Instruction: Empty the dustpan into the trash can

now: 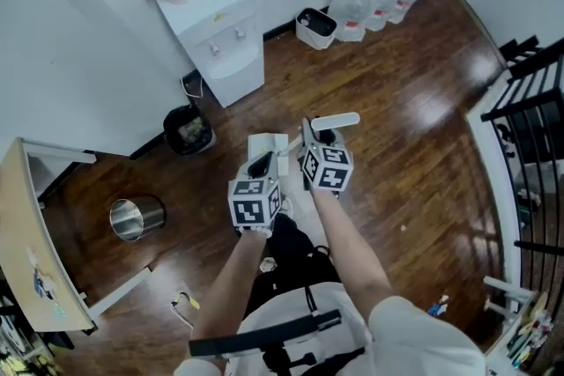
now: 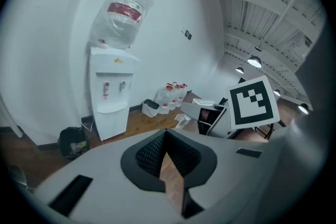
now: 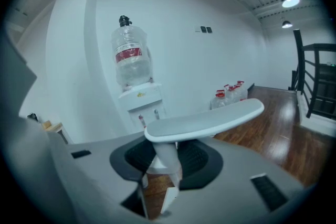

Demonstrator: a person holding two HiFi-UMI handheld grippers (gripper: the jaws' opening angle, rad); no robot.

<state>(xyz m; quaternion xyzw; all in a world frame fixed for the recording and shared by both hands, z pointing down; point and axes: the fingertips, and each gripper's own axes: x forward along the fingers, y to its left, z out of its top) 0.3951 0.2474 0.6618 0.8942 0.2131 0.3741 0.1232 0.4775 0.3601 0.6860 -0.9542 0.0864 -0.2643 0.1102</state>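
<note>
Head view first: right gripper (image 1: 315, 139) clamped on the white dustpan (image 1: 266, 145) by its handle (image 1: 336, 120), held out in front of the body; left gripper (image 1: 263, 165) just beside it, carrying nothing. Black trash can (image 1: 189, 129) ahead and off to the left, tucked against the wall next to the water dispenser (image 1: 220, 31), so nearer the left gripper, yet probably a leftward swing of the right one needed to get the load over there. Also a metal can (image 1: 132, 217) further left, likely not the target, hard to say. Left gripper view: jaws together at the tips, nothing between them, trash can (image 2: 73, 141) low on the left, pan tough to pick out past the right gripper. Right gripper view: pads snug on the handle's upright stem (image 3: 168, 157), flat handle lying crosswise above the jaws, long axis left to right, pan hidden below the gripper body, trash can nowhere in frame.
</note>
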